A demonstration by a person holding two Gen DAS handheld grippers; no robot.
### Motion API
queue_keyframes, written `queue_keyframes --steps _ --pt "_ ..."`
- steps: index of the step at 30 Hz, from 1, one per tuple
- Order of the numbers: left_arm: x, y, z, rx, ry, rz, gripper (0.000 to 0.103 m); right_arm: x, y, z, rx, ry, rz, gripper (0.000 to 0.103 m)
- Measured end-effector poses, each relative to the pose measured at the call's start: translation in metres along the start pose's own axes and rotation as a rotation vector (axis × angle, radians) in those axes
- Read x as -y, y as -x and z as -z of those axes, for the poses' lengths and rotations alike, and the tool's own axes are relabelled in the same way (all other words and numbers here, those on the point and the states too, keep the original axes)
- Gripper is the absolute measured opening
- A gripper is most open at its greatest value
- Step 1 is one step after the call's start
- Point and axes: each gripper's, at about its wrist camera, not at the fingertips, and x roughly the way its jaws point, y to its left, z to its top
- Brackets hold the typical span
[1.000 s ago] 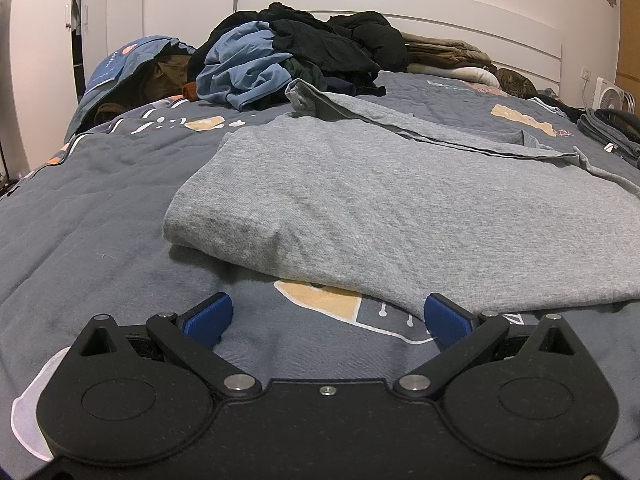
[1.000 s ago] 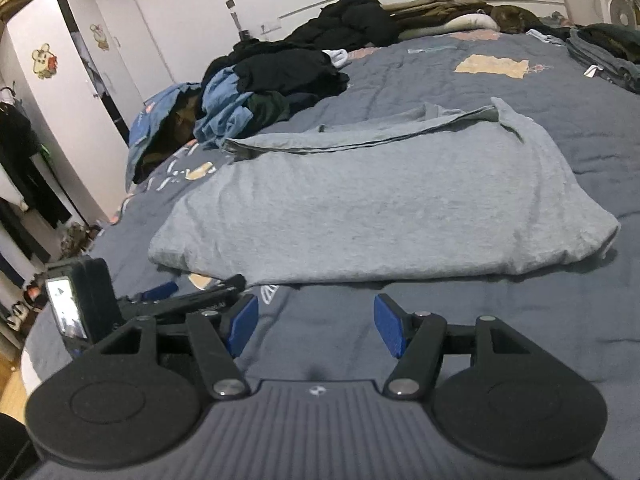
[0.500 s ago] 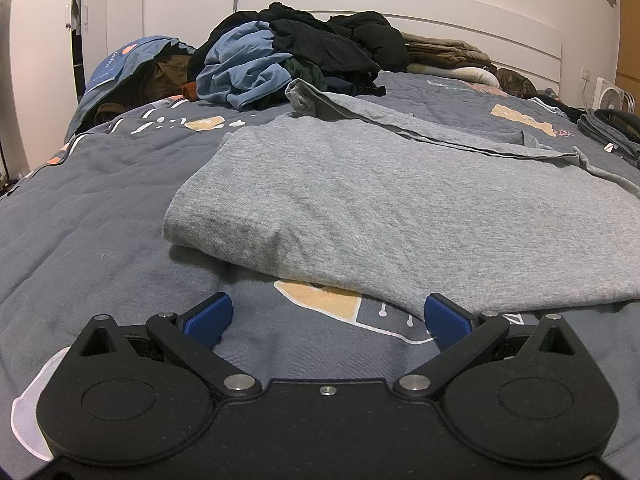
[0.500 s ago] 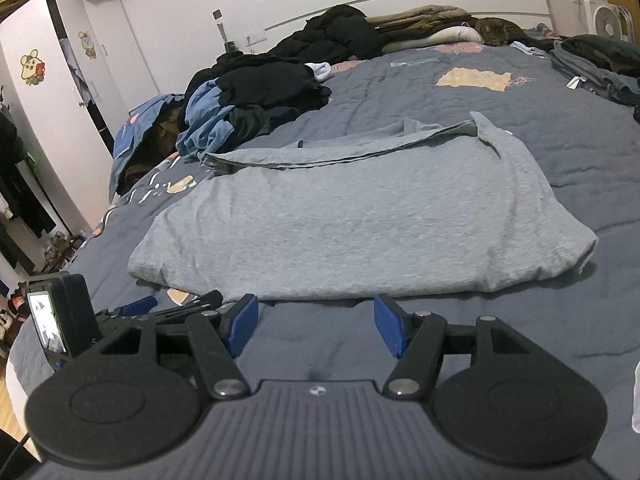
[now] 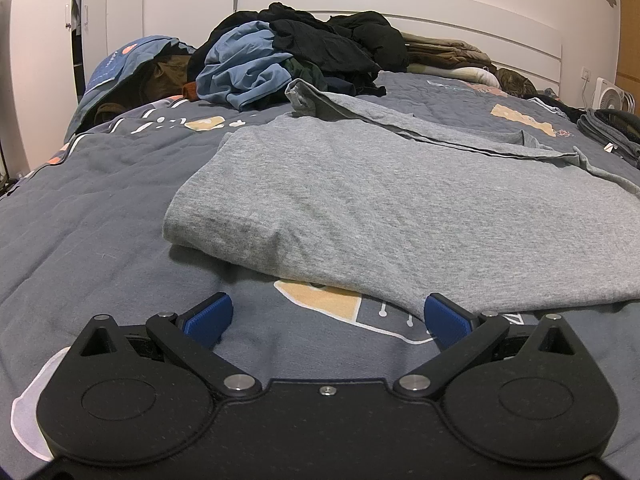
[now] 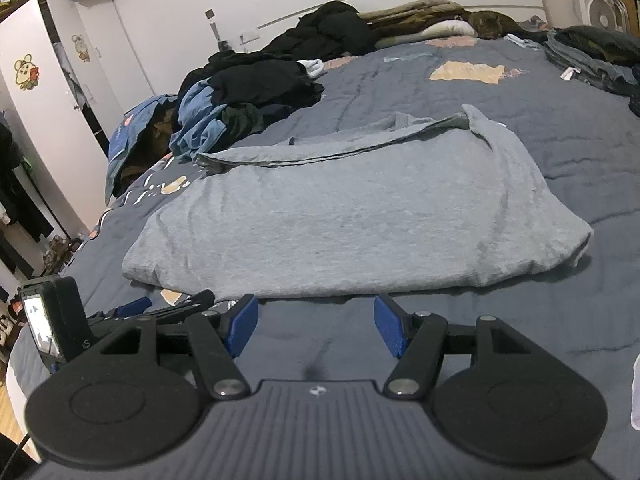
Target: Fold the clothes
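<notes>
Grey knit cotton T-shirt, half-folded, lies flat on the dark grey quilted bed near its front edge. Left gripper and right gripper: fingers spread, empty. Fabric likely light, limp; pinch hem corners.

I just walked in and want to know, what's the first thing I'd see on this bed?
Your eye lands on the big grey T-shirt, lying partly folded in the middle of the dark grey quilt. Behind it, near the headboard, sits a messy heap of clothes, black ones piled over a blue one. Right up close, the left gripper and right gripper wait open just short of the shirt's near edge, holding nothing.
</notes>
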Motion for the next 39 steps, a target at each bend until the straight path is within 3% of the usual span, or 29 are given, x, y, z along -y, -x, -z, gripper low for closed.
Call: queue_keyframes --steps 13,19,30,36,39 --pt "0.000 0.000 0.000 0.000 -0.002 -0.004 0.103 0.030 0.002 -0.008 0.013 -0.075 0.030 0.064" --pt "0.012 -0.001 0.001 0.002 -0.056 -0.051 0.103 0.036 -0.005 -0.010 0.012 -0.108 0.026 0.064" --pt "0.001 0.000 -0.012 -0.051 -0.040 0.005 0.103 0.045 -0.010 -0.012 0.008 -0.111 0.051 0.064" --pt "-0.029 0.014 -0.039 -0.090 0.081 0.009 0.103 0.061 -0.005 -0.017 0.033 -0.138 0.080 0.064" --pt "-0.061 0.016 -0.050 -0.112 0.273 0.094 0.103 0.071 -0.002 -0.020 0.043 -0.173 0.084 0.064"
